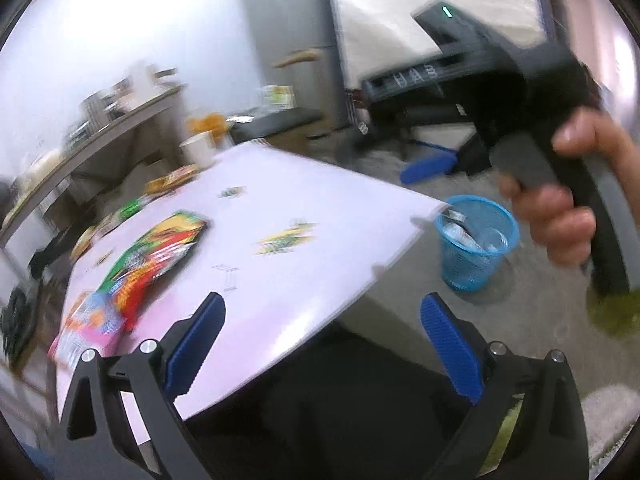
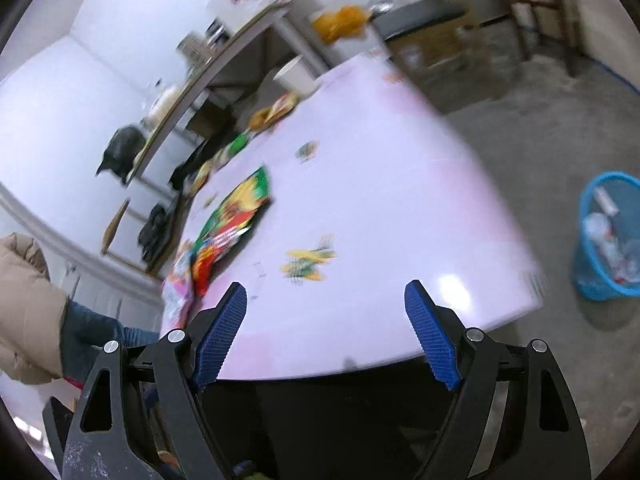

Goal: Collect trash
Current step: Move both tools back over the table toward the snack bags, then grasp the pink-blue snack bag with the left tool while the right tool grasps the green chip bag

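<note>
Snack wrappers lie on a white table (image 1: 320,200) (image 2: 380,180): a large green, yellow and red bag (image 1: 160,256) (image 2: 236,212), a pink packet (image 1: 86,330) (image 2: 178,280) near the table's corner, and a small yellow-green wrapper (image 1: 286,238) (image 2: 308,262) in the middle. A blue mesh bin (image 1: 476,240) (image 2: 610,240) with trash in it stands on the floor to the table's right. My left gripper (image 1: 320,312) hangs open and empty over the table's near edge. My right gripper (image 2: 326,304) is open and empty too, above the near edge. In the left wrist view a hand (image 1: 560,204) holds the right gripper's handle.
A paper cup (image 1: 198,146) (image 2: 296,74) and more packets (image 1: 172,178) (image 2: 276,110) sit along the table's far edge. A cluttered shelf (image 1: 100,120) (image 2: 200,68) runs along the left wall. A treadmill (image 1: 420,80) and a wooden stool (image 2: 536,4) stand on the concrete floor beyond.
</note>
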The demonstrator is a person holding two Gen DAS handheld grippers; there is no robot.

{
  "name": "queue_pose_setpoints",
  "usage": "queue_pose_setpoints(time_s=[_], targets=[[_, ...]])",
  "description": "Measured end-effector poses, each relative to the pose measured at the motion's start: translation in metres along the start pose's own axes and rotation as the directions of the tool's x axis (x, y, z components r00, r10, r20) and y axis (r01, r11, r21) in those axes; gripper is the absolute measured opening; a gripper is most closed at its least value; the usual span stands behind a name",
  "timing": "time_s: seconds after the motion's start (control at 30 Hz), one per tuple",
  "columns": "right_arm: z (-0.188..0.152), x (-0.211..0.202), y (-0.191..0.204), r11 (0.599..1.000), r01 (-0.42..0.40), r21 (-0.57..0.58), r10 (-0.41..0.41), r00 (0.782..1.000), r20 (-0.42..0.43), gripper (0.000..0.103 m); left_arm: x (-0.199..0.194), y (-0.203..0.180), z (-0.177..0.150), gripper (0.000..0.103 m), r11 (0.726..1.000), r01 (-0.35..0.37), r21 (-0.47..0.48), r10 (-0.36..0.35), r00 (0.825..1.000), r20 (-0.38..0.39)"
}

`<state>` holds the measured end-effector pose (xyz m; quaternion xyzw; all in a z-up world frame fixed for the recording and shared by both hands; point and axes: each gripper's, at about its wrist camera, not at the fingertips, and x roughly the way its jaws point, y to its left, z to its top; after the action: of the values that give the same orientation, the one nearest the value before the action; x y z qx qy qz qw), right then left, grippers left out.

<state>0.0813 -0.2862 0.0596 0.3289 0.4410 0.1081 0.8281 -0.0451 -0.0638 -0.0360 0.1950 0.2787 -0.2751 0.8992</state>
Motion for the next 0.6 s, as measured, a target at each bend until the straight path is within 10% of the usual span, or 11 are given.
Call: queue_pose_setpoints(time_s=[0.37, 0.6], targets=[[0.029, 0.087, 0.059, 0.997, -0.049, -0.057, 0.041, 0.990, -0.133, 0.078, 0.002, 0.122, -0.022, 0.089, 0.934, -0.317, -0.166, 0.318, 0.948, -0.021], [0.065, 0.134, 0.064, 0.999, -0.048, 0.004, 0.047, 0.985, -0.165, 0.078, 0.032, 0.184, -0.035, 0.085, 0.890, -0.385, -0.245, 0.368, 0.923, -0.115]])
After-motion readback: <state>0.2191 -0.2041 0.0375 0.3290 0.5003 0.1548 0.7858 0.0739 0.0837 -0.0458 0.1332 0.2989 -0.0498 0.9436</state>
